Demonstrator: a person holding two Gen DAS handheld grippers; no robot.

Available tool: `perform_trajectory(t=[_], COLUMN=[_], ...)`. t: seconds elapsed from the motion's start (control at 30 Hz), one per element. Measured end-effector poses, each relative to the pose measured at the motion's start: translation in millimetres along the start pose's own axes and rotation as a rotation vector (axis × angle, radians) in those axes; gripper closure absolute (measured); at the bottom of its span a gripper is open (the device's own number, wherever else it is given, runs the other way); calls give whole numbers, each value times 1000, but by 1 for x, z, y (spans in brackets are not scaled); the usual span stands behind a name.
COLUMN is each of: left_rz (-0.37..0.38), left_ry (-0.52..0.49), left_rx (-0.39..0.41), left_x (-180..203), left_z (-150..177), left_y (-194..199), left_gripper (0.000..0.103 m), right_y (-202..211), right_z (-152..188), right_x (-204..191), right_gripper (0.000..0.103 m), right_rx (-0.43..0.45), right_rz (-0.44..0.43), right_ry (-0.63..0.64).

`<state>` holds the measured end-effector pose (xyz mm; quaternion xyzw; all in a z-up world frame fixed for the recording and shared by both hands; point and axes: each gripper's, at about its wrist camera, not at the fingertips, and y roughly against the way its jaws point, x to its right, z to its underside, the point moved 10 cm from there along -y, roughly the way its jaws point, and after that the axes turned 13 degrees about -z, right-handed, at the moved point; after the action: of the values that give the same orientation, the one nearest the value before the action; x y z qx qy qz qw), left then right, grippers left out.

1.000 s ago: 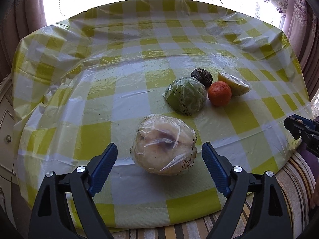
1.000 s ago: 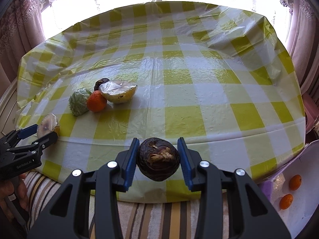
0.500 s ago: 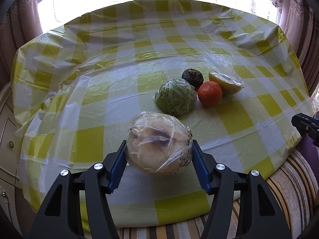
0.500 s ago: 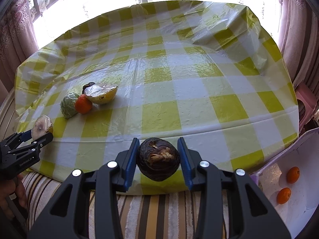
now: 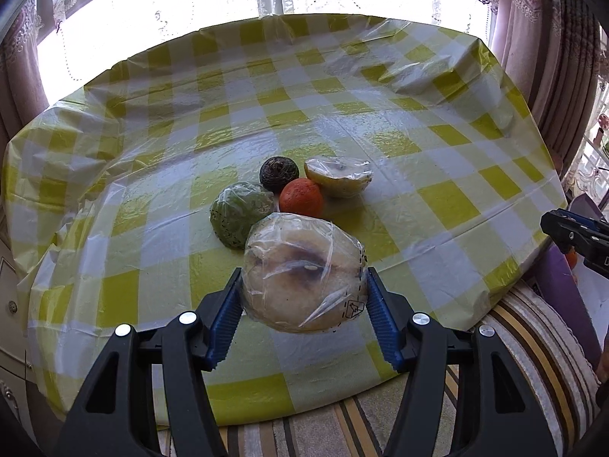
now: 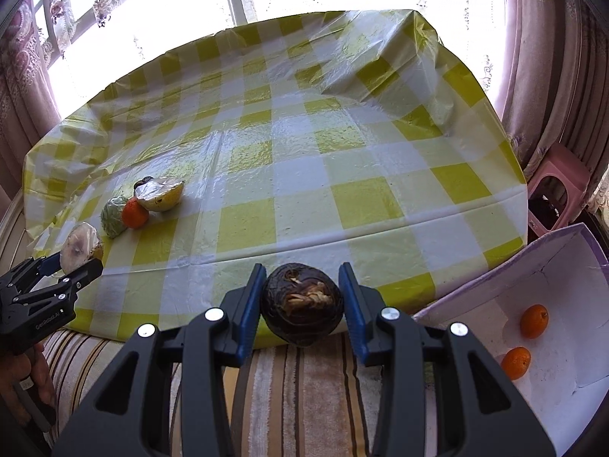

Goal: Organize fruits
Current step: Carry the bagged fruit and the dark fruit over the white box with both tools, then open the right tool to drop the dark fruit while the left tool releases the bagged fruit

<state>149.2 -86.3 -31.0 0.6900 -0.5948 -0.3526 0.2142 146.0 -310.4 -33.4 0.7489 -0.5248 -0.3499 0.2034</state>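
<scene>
Glossy wrinkled plastic tablecloth, clear cling film on pale fruit, rough dark fruit, ribbed blue jaws

We see the right gripper only partly, cut off by the frame's right edge. An orange thing peeks from behind it, unidentifiable. The dark fruit hides almost wholly behind the wrapped yellow half.

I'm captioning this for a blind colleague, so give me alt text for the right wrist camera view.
The right gripper clamps a dark brown round fruit above the near edge of a yellow checked table. At right, a white box holds two small oranges.
</scene>
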Motion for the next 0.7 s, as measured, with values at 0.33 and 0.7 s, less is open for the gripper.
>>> perform_trajectory(t=[0.33, 0.7], left_rz=[83, 184], left_ry=[-91, -213], left_rx=[49, 97], left_x=[69, 155], left_z=[-10, -11], left_y=[27, 57], left_gripper=[44, 44], right_y=[35, 63], right_z=[3, 17], right_x=[45, 102], right_gripper=[63, 63], right_rx=[47, 70], right_rz=[46, 115], right_ry=[-48, -104])
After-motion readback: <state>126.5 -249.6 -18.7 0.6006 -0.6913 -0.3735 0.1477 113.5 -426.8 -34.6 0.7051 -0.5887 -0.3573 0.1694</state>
